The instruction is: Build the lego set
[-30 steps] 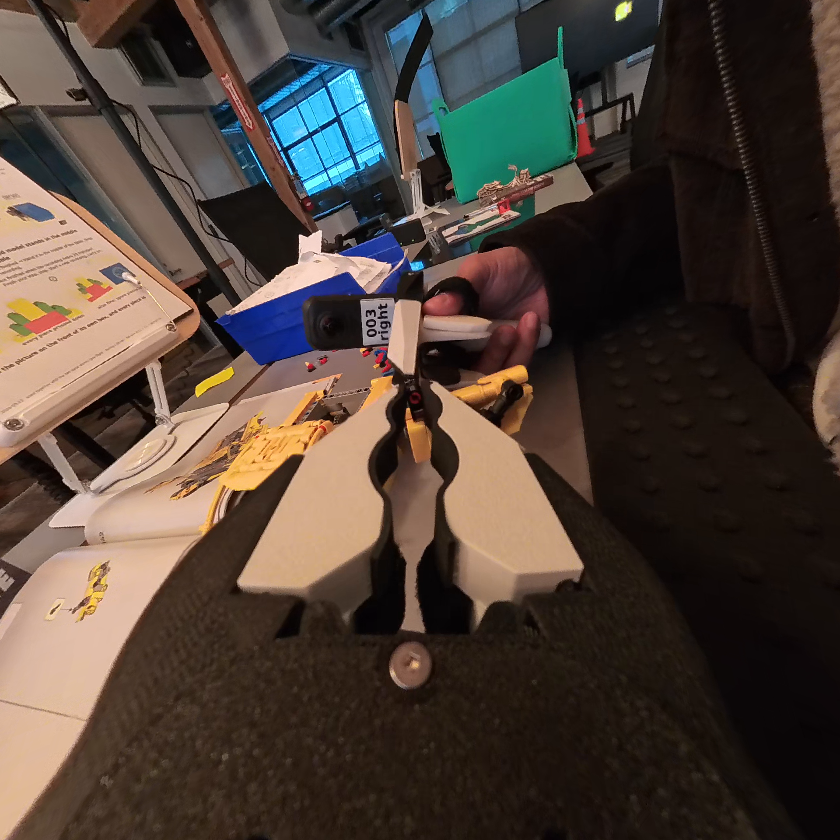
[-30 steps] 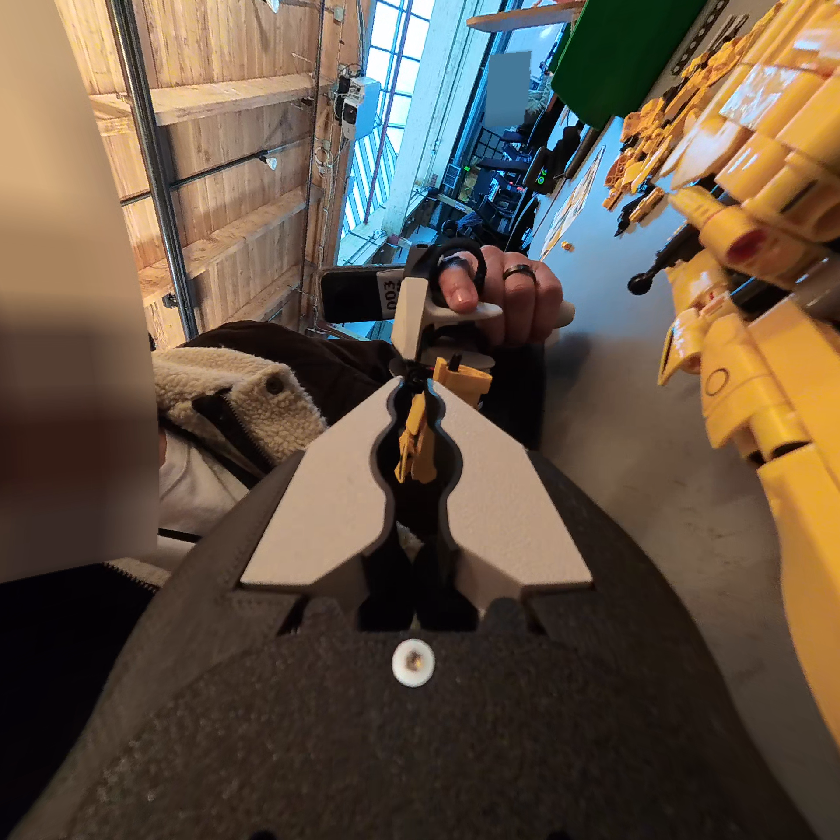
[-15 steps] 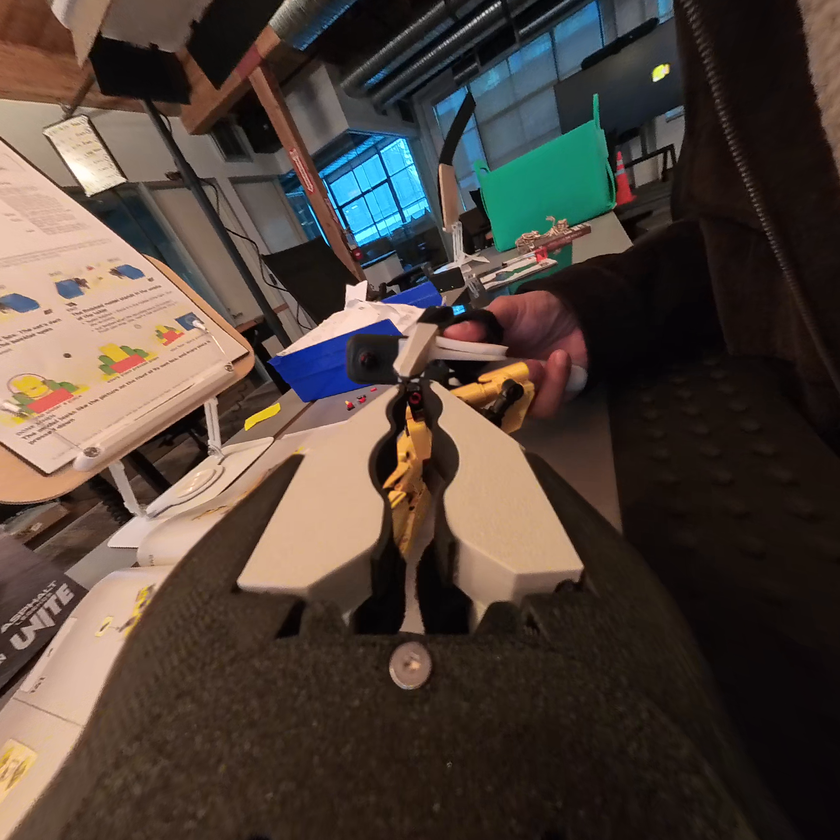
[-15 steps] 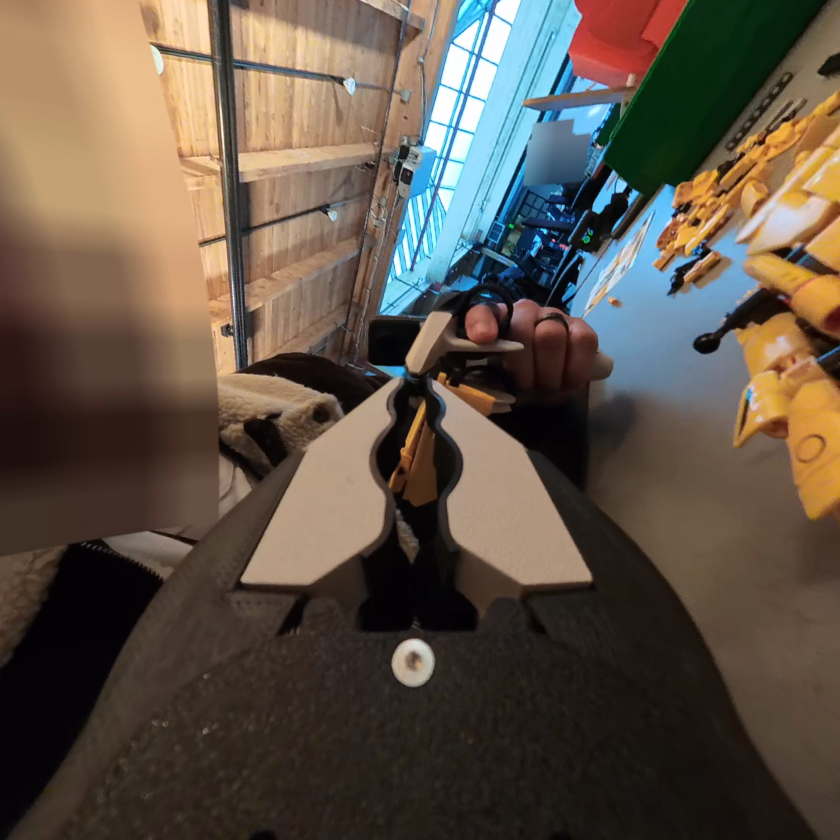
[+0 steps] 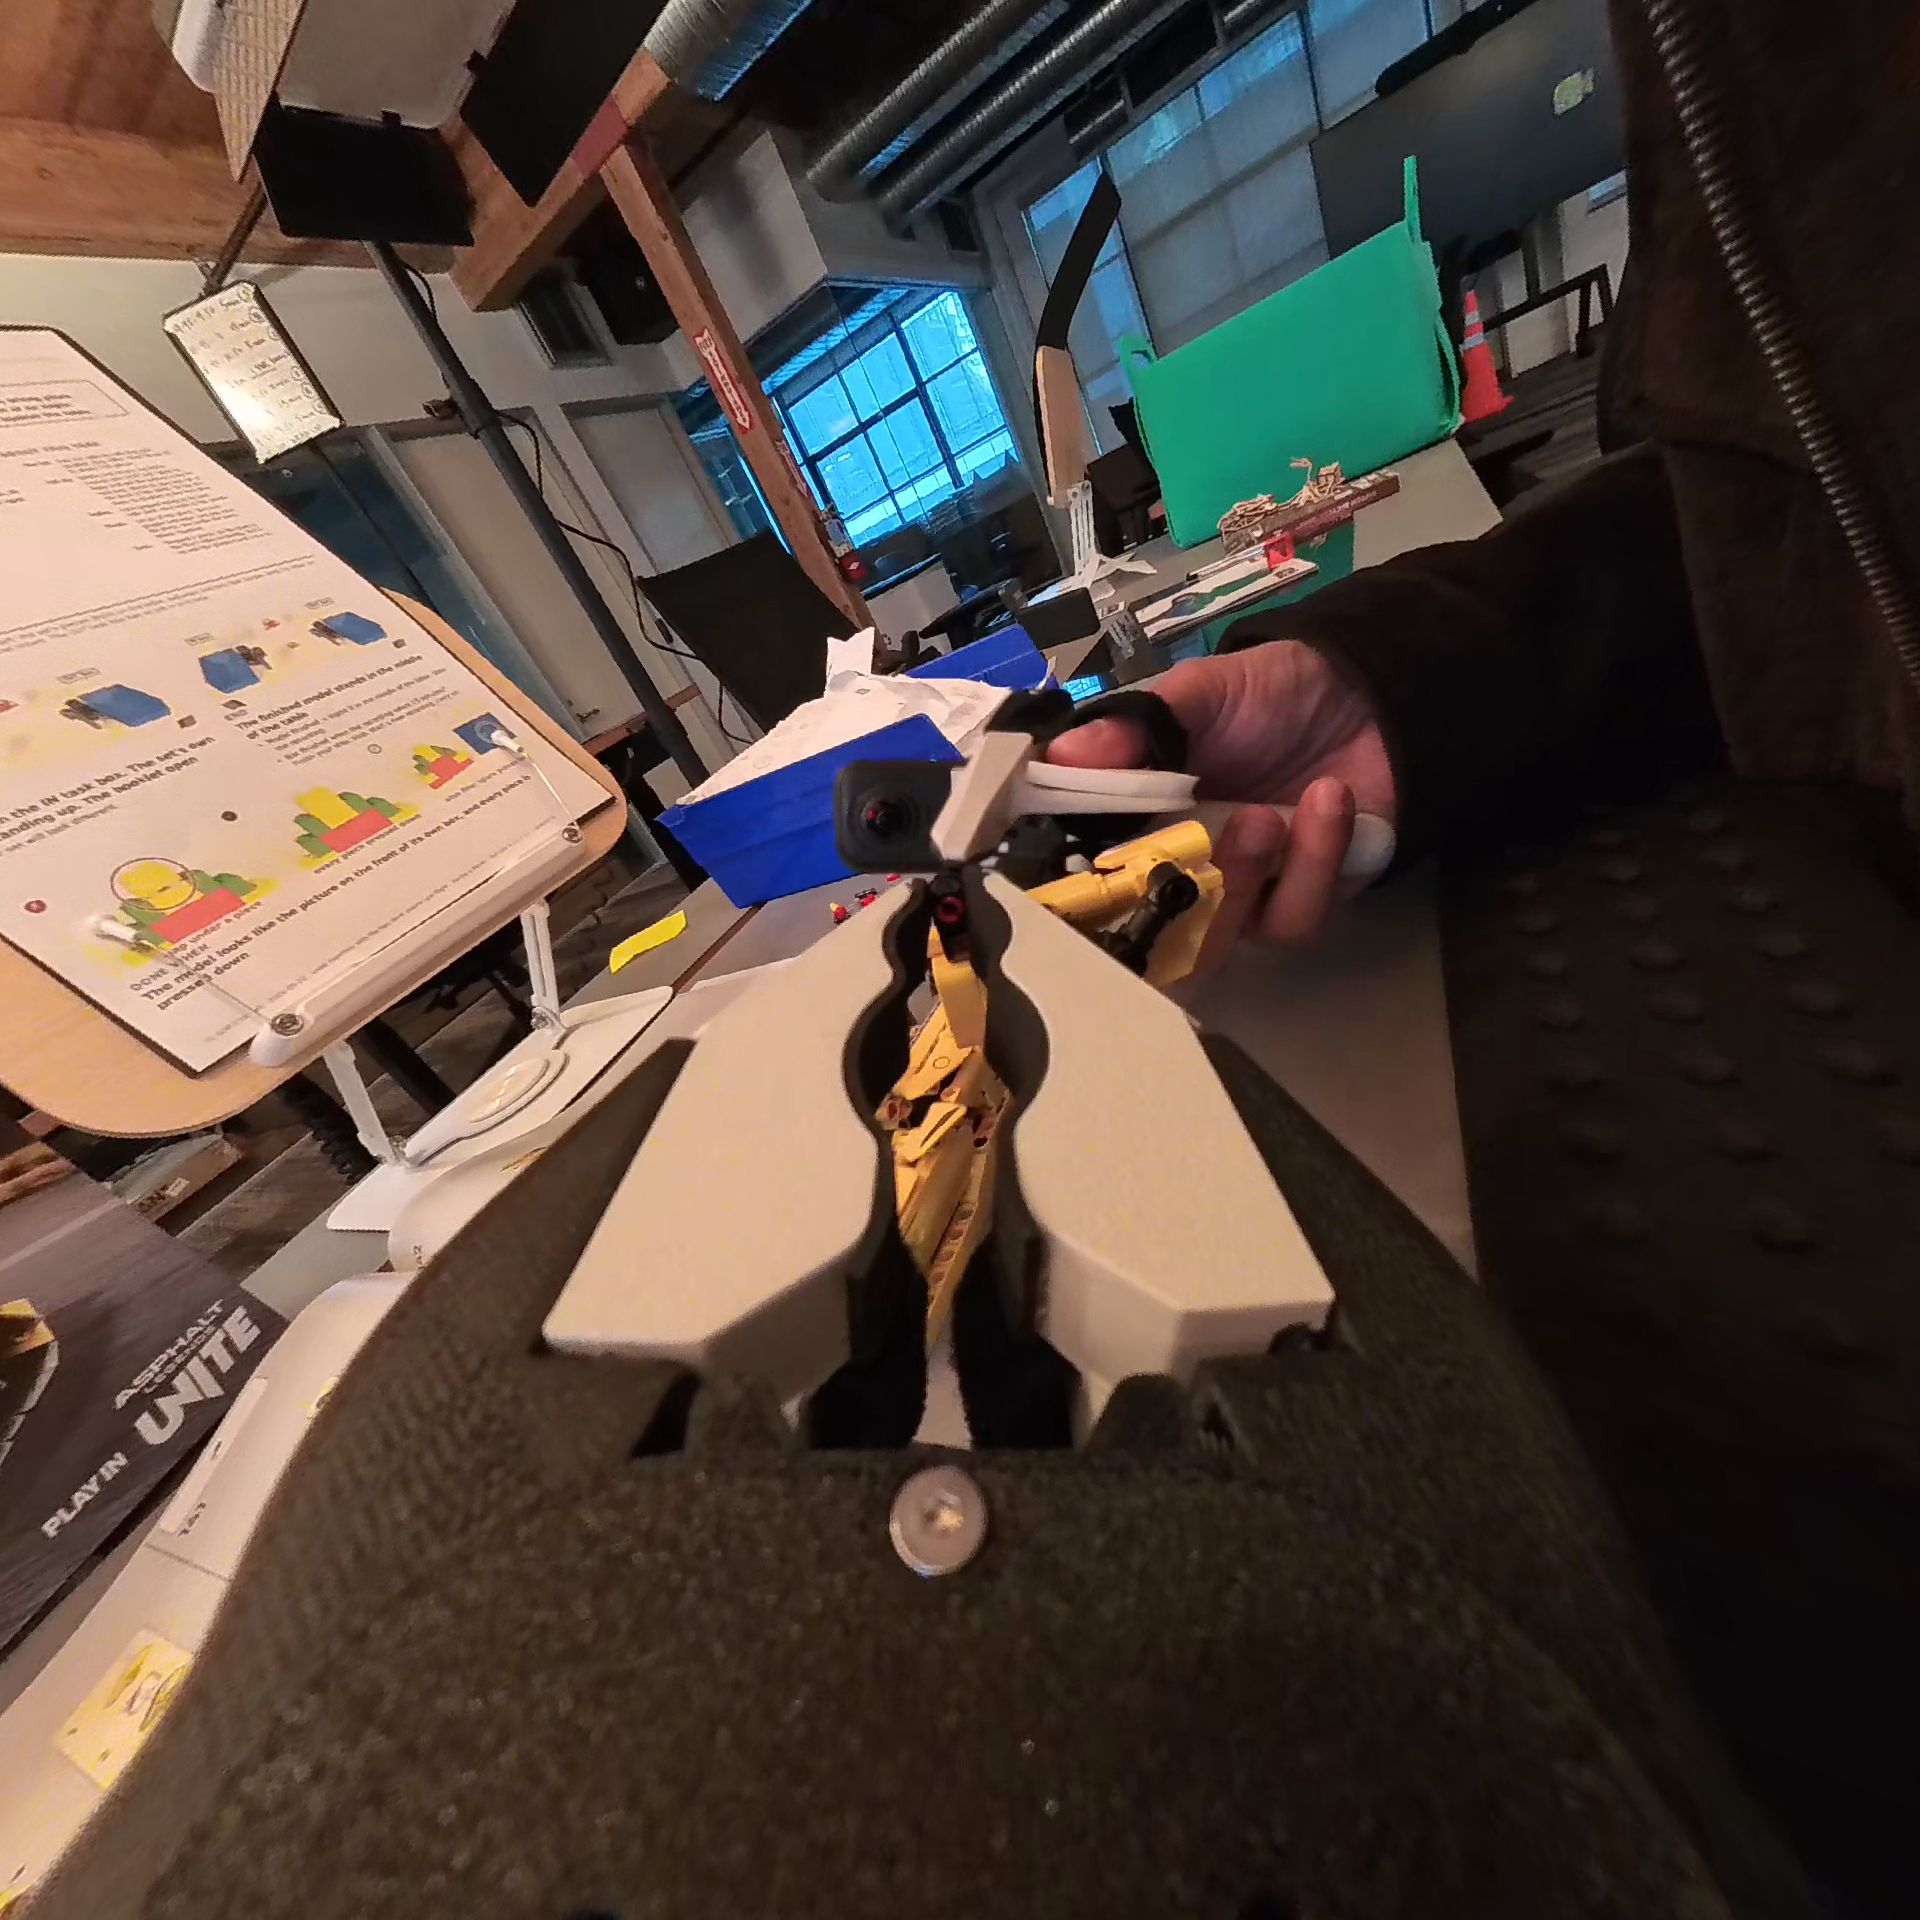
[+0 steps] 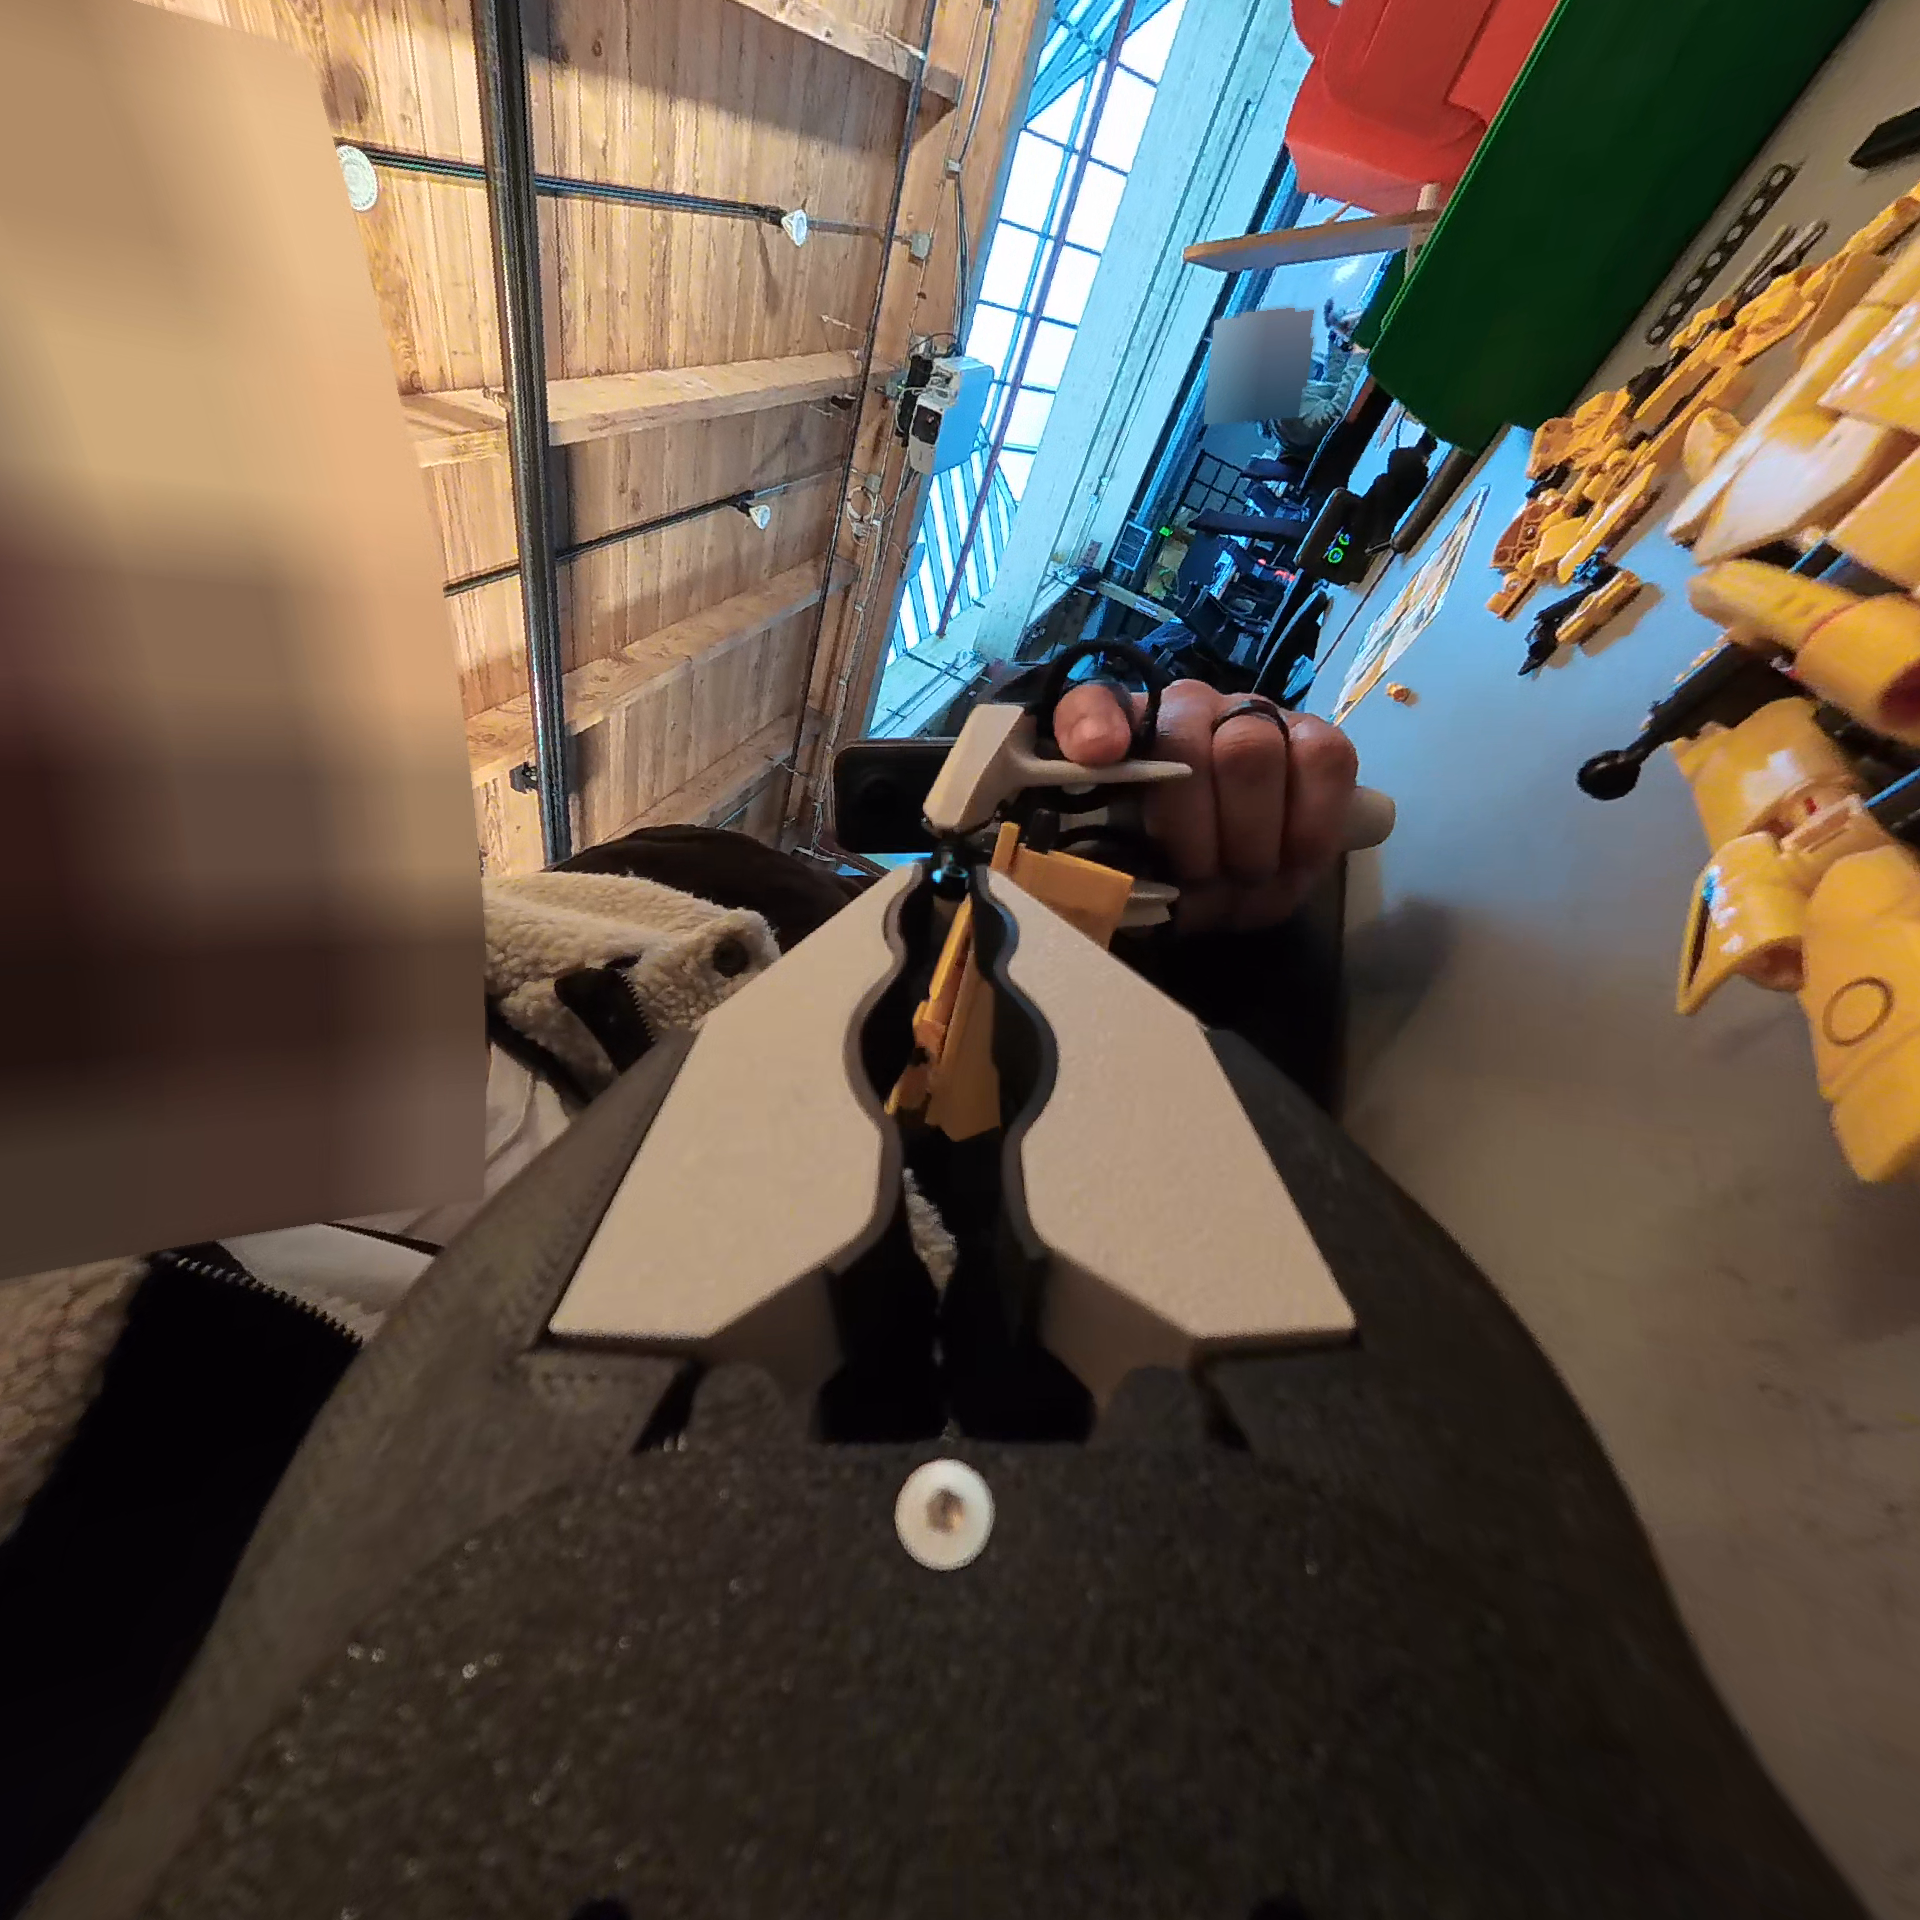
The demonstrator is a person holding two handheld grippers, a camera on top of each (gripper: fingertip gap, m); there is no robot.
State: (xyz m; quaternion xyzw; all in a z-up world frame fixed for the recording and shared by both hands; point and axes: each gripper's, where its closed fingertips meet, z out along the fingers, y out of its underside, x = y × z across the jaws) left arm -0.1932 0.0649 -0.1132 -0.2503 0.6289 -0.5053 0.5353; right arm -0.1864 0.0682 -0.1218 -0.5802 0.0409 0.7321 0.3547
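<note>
A: Starting at our left, the instruction board [image 5: 239, 748] leans on its white stand, and the blue bin [image 5: 800, 805] of crumpled paper sits behind on the grey table [image 5: 1340, 1049]. What do we have in the left gripper [image 5: 951, 920]?

B: Its jaws are nearly together, pinching a small black-and-red connector [image 5: 948, 914] at the very tips. The yellow lego piece [image 5: 961, 1023] hangs below the tips between the fingers, its long axis running roughly along them, toward the camera.

A: And facing us?

B: The right gripper [image 6: 951, 878], tip to tip with ours. In its own view the jaws are narrow too, closed at the tips around the same small dark connector, with an orange-yellow piece lying lengthwise in the gap. Another yellow block [image 5: 1153, 904] sits under its fingers.

A: Further right?

B: The right hand [image 5: 1278, 769] squeezes the handle; in the right wrist view, loose yellow parts [image 6: 1808, 790] are scattered across the table.
</note>
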